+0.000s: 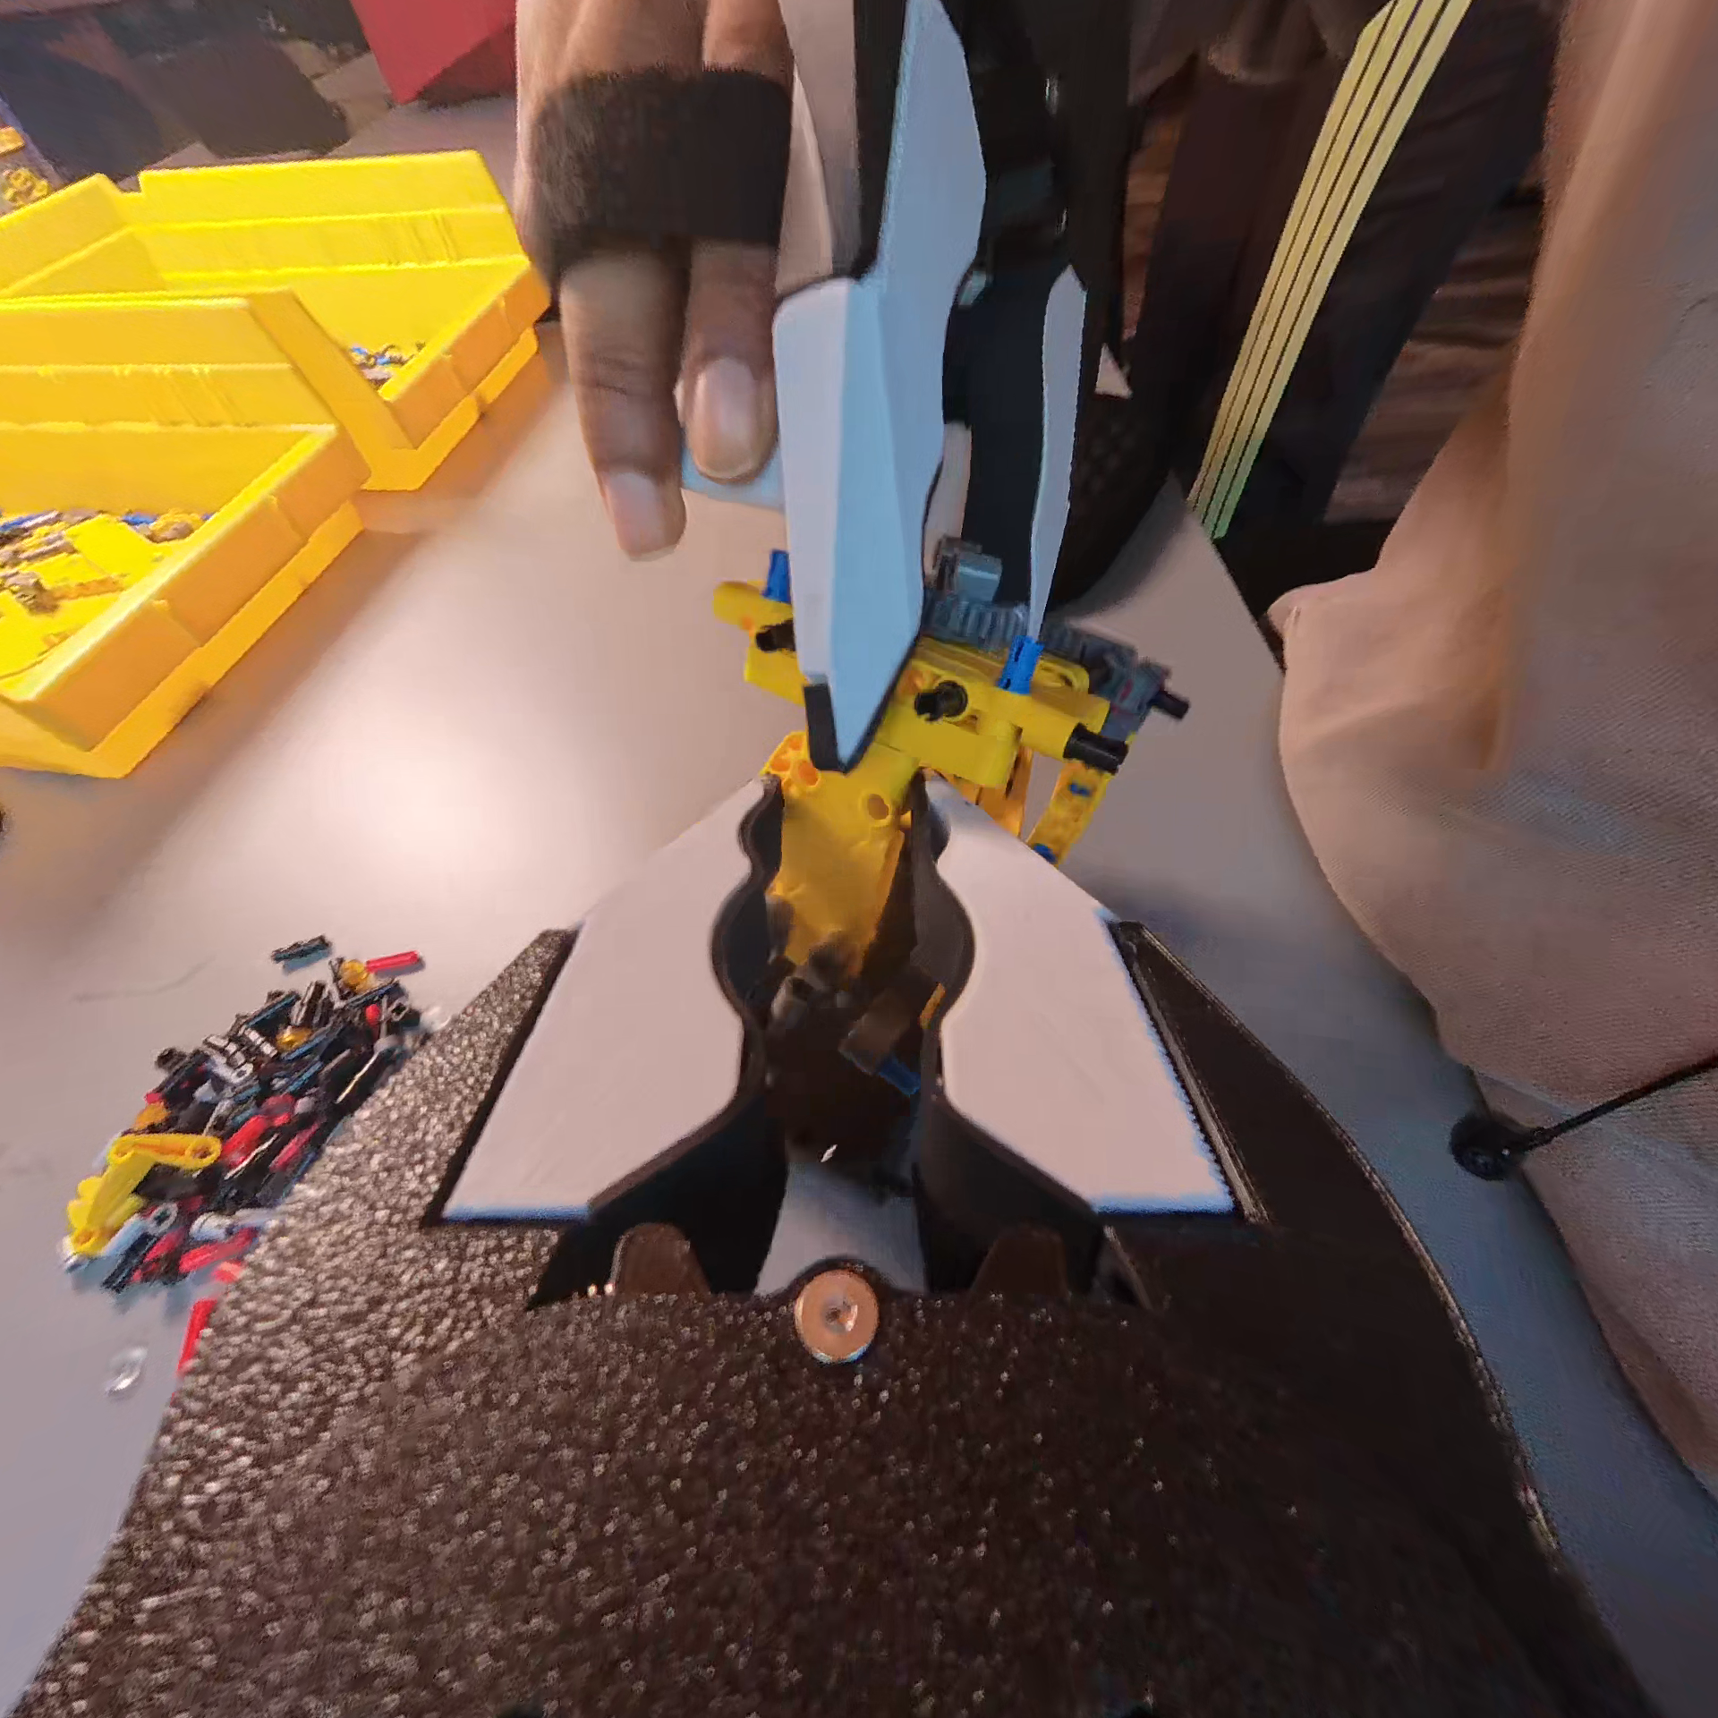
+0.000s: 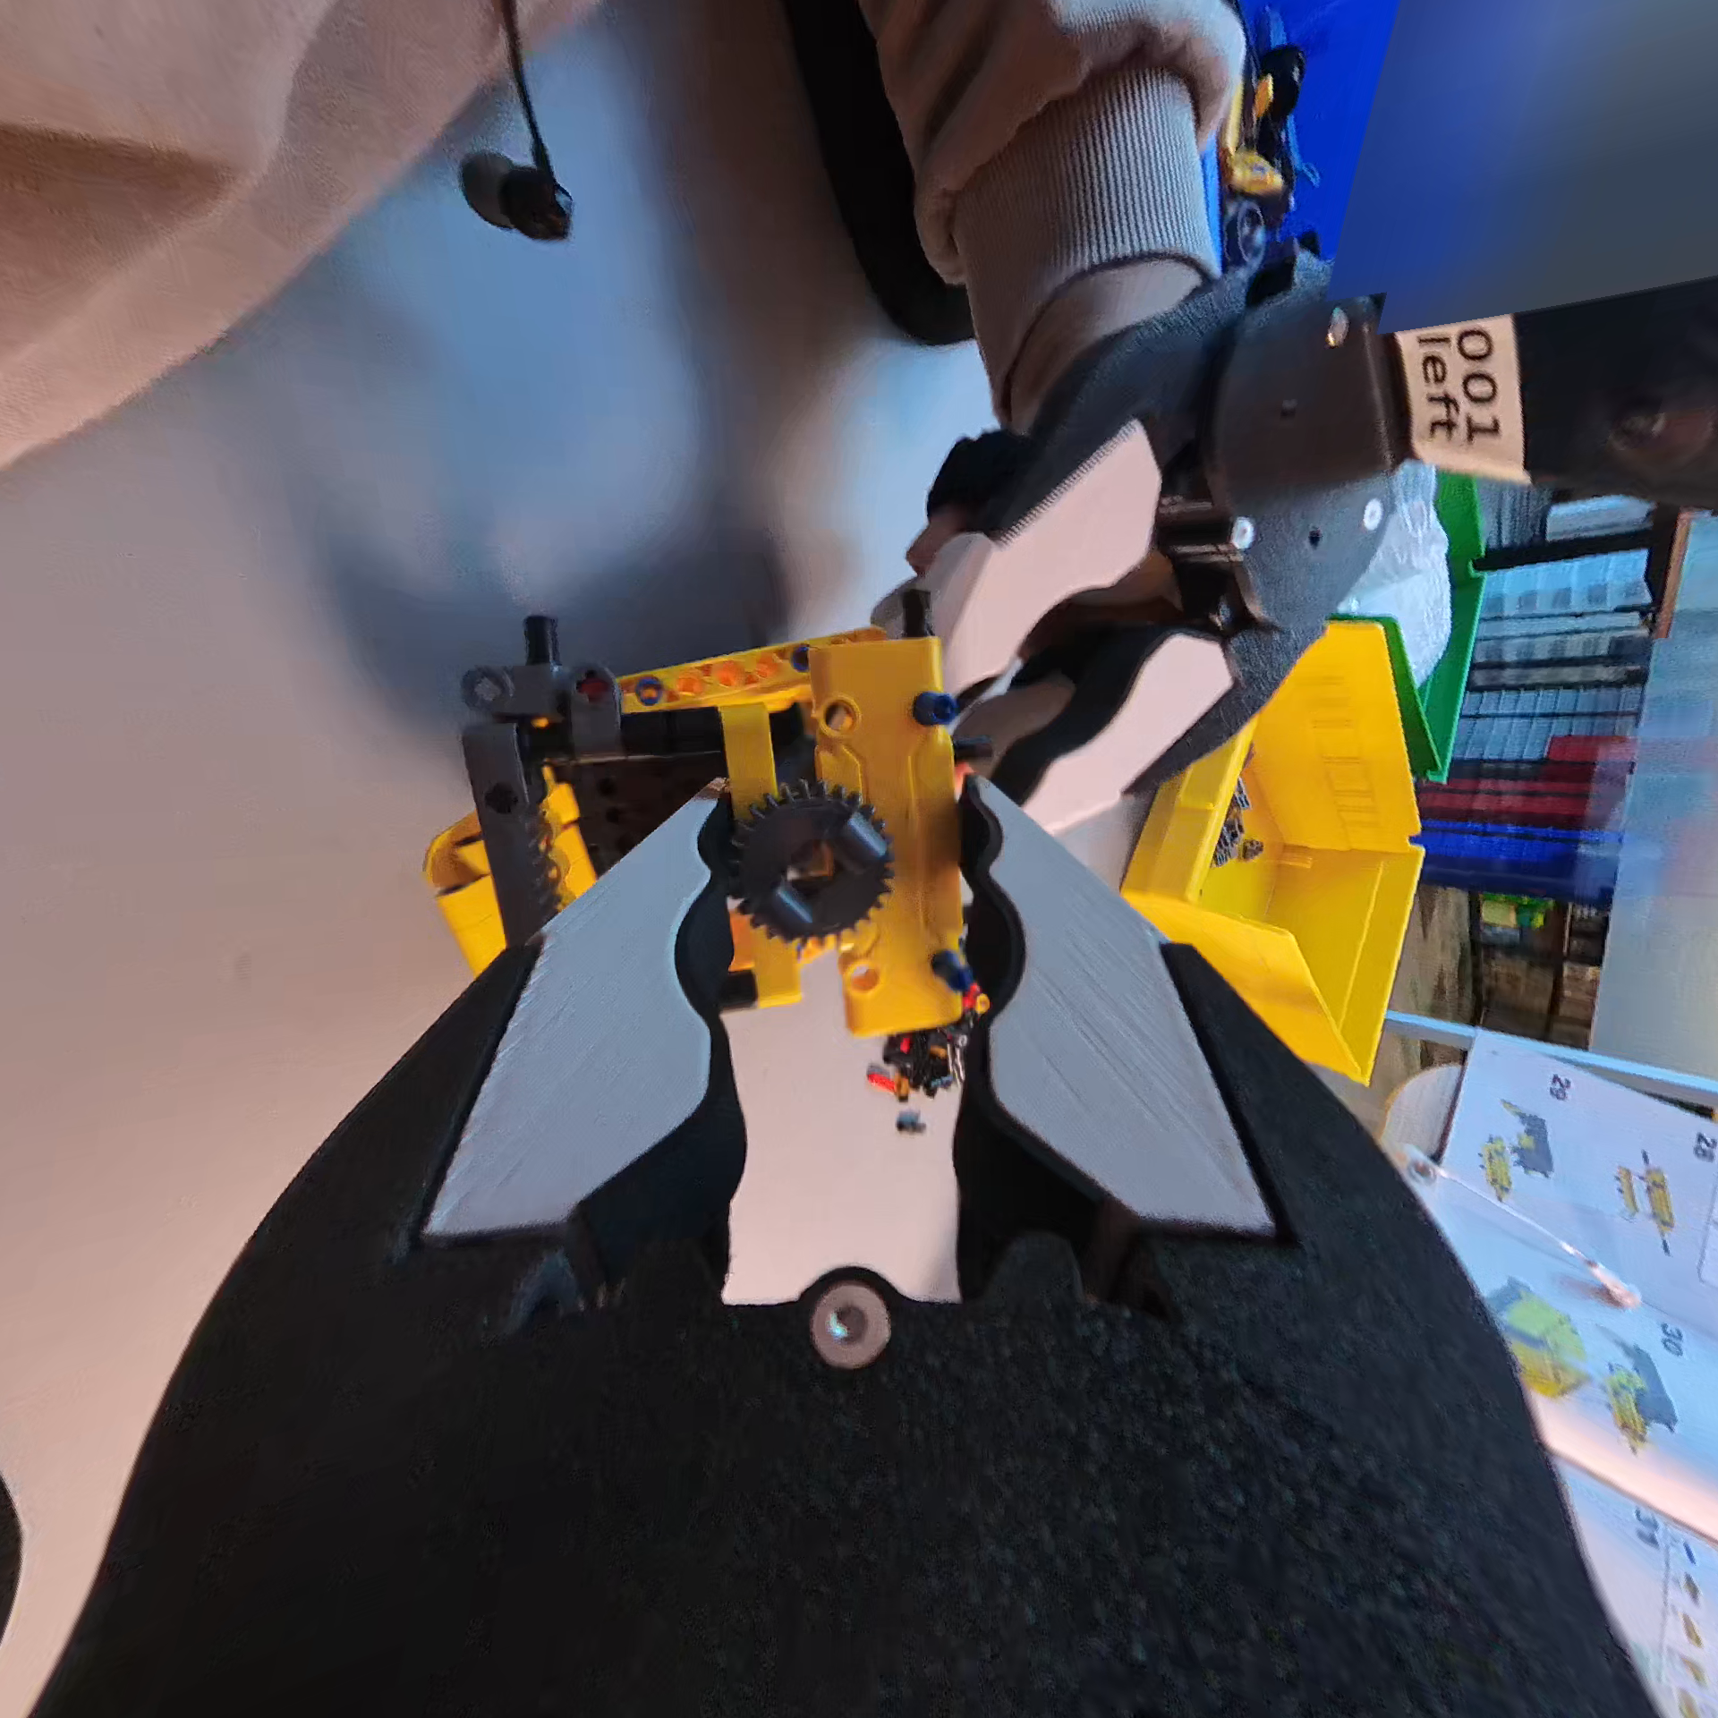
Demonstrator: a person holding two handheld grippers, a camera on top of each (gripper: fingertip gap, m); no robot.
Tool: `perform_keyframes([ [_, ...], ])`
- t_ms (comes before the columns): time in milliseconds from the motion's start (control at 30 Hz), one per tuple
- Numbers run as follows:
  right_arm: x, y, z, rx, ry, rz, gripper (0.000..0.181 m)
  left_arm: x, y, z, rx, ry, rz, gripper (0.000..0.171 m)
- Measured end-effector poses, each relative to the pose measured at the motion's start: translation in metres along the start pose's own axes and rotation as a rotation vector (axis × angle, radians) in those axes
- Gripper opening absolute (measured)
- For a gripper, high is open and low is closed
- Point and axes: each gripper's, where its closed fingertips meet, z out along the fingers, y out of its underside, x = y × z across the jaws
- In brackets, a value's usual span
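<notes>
One yellow brick-built model (image 1: 939, 734), with a black gear (image 2: 813, 874) on its side, grey toothed parts and blue and black pins, is held in the air above the pale desk (image 1: 483, 707). Two hand-held grippers meet on it. The left hand-held gripper (image 1: 841, 809) has its two fingers closed narrowly around the model's lower yellow end, which sits right between the dark pads. The right hand-held gripper (image 2: 841, 799) comes at the model from the other side; in its own view the fingertips stand on either side of the yellow plate carrying the gear, the gap partly closed and both tips at the model's edges, clamping it. In the left view that same gripper's white fingers straddle the top of the model, with a person's fingers (image 1: 669, 400) just behind.

On the desk to the left lies one loose pile of small black, red and yellow parts (image 1: 232, 1106). Farther off sit several yellow sorting trays (image 1: 232, 390), some holding small pieces. An open instruction booklet (image 2: 1599, 1301) lies at the right.
</notes>
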Motion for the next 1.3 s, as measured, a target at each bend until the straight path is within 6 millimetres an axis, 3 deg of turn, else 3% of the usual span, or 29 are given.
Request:
perform_keyframes([
  [133, 0.004, 0.014, -0.005, -0.035, -0.040, 0.086, 0.050, -0.004, 0.007, 0.002, -0.041, -0.020, -0.007, 0.024],
  [300, -0.002, 0.011, 0.001, -0.062, -0.104, 0.040, 0.046, -0.002, 0.007, 0.005, -0.016, -0.003, -0.025, 0.025],
  [533, -0.003, 0.014, 0.005, -0.090, -0.168, 0.008, 0.045, -0.010, 0.004, 0.009, 0.008, -0.113, 0.069, 0.024],
  [900, 0.000, 0.016, 0.004, -0.108, -0.187, 0.296, 0.043, -0.014, 0.007, 0.016, 0.025, -0.120, 0.048, 0.019],
  [1300, 0.009, 0.014, -0.007, -0.132, -0.163, 0.342, 0.041, -0.015, -0.002, 0.016, 0.102, -0.089, -0.028, 0.017],
])
